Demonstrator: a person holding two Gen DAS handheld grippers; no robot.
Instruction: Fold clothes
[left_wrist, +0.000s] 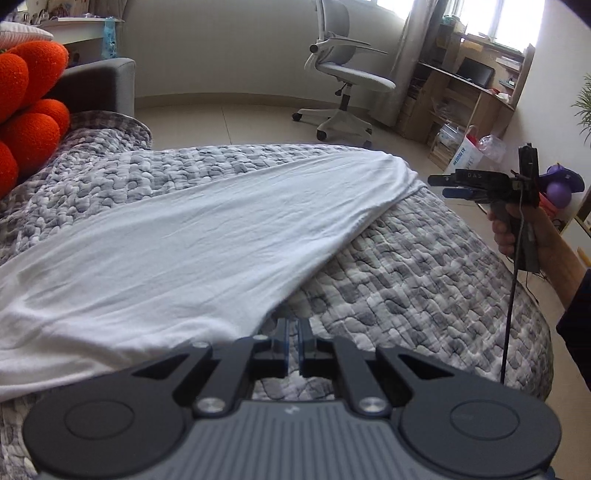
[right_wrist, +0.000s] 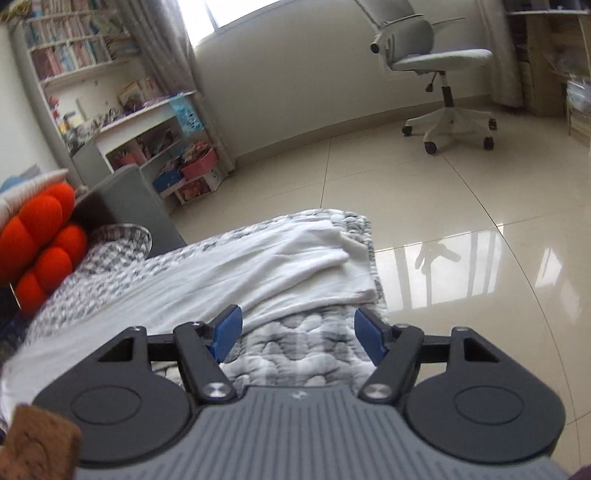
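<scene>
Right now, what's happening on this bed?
A person is folding a white garment spread on a grey-and-white quilted bedspread. The left gripper is shut on the garment's near edge, its fingertips tucked under the cloth. The right gripper is open and holds nothing, raised off the bed near the far corner. In the right wrist view, the garment's far end already lies in folds. An office chair stands on the floor beyond.

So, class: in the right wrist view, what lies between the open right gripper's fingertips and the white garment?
Only a bare strip of the grey quilted bedspread separates the right gripper from the white garment; the right wrist view shows it.
</scene>
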